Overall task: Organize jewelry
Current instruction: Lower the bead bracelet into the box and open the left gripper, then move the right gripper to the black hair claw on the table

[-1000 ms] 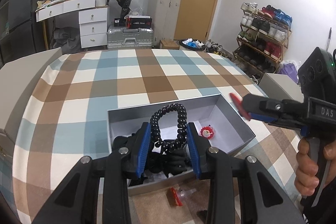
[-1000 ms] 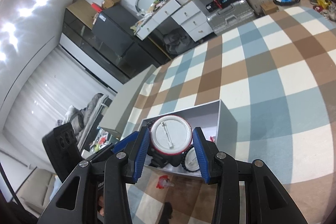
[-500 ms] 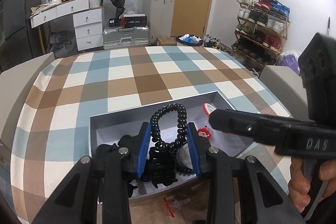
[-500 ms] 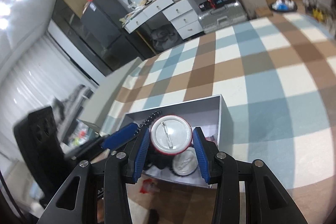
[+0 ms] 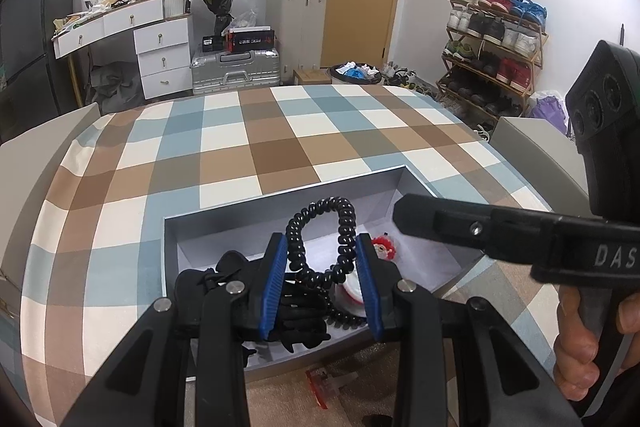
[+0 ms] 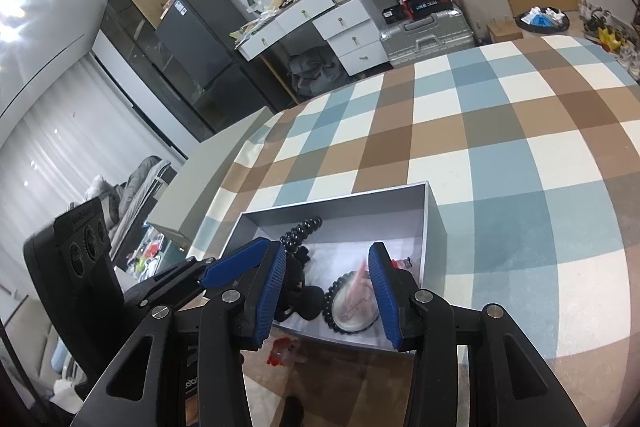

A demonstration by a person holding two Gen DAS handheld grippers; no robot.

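A grey open box (image 5: 280,205) (image 6: 434,223) sits on the checked tablecloth. My left gripper (image 5: 322,259) is shut on a black coiled hair tie (image 5: 340,227), held upright over the box. My right gripper (image 6: 328,279) is open and empty above the box; it shows in the left wrist view (image 5: 460,223) too. A round badge (image 6: 356,303), blurred, lies or falls in the box below it, ringed by a black bead bracelet (image 6: 330,301). Black hair accessories (image 5: 300,319) and a small red-and-white charm (image 5: 384,247) lie in the box.
A small red-and-clear item (image 5: 324,381) (image 6: 286,355) lies on the cloth just in front of the box. The tablecloth (image 5: 260,131) stretches far behind the box. A grey sofa arm (image 5: 536,147) stands at the right.
My right gripper has opened and let go of the round badge, which has dropped into the box. The left gripper still holds the coiled hair tie and has barely moved.
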